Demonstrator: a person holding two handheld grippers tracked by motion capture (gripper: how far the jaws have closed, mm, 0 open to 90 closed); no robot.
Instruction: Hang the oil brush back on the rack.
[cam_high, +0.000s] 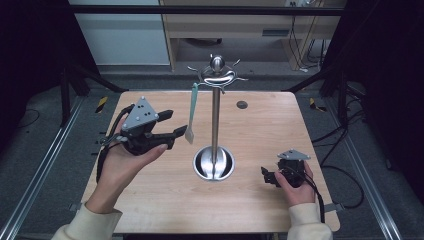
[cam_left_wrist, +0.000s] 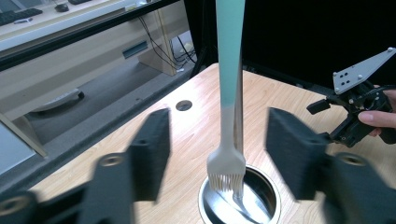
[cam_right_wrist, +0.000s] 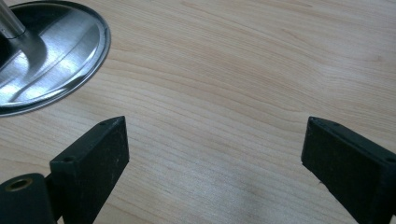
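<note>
- Your left gripper (cam_high: 175, 124) is held above the table's (cam_high: 150, 200) left side, jaws spread wide and empty, facing the basting brush (cam_left_wrist: 228, 116).
- The brush hangs from the steel utensil stand (cam_high: 215, 115) at the table's centre.
- Your right gripper (cam_high: 268, 176), also wide and empty, sits low near the right edge.

- You have no legible text, label, brand, number or sign in any of the three views.
- The pale plate on the desk front (cam_high: 275, 33), upper centre of the high view, is too small and blurred to read.
- The yellow-and-black striped markers on the floor (cam_high: 101, 103), at the left and right of the high view, carry no lettering.
</note>
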